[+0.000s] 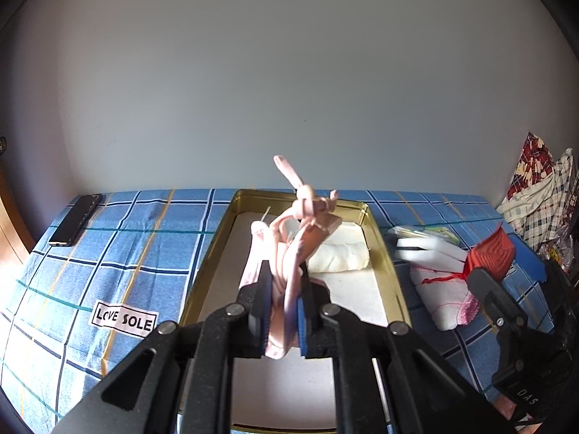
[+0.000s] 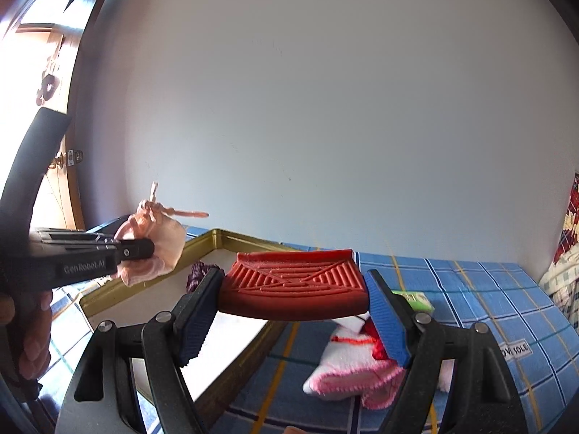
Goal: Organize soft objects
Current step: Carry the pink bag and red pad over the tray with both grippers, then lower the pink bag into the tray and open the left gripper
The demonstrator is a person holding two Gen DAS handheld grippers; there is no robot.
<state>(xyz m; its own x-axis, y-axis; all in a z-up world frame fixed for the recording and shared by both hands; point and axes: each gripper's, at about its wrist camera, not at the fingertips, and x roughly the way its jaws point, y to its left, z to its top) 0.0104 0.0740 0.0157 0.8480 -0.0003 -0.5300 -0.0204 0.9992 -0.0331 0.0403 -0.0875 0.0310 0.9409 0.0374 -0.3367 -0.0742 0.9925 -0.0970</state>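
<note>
Pink pouch [image 1: 286, 253]: pinched tight in left hand-held gripper [image 1: 284, 311], above gold tin [image 1: 392, 275].
Red ribbed pad [image 2: 295, 284]: clamped across right hand-held gripper [image 2: 289, 322], wide.

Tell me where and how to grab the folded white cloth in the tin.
Grip the white cloth across its short width at the middle, coming down from above. It lies flat as a soft roll at the far end of the tin; the tin's raised rim blocks a side approach, and both grippers are already full.
</note>
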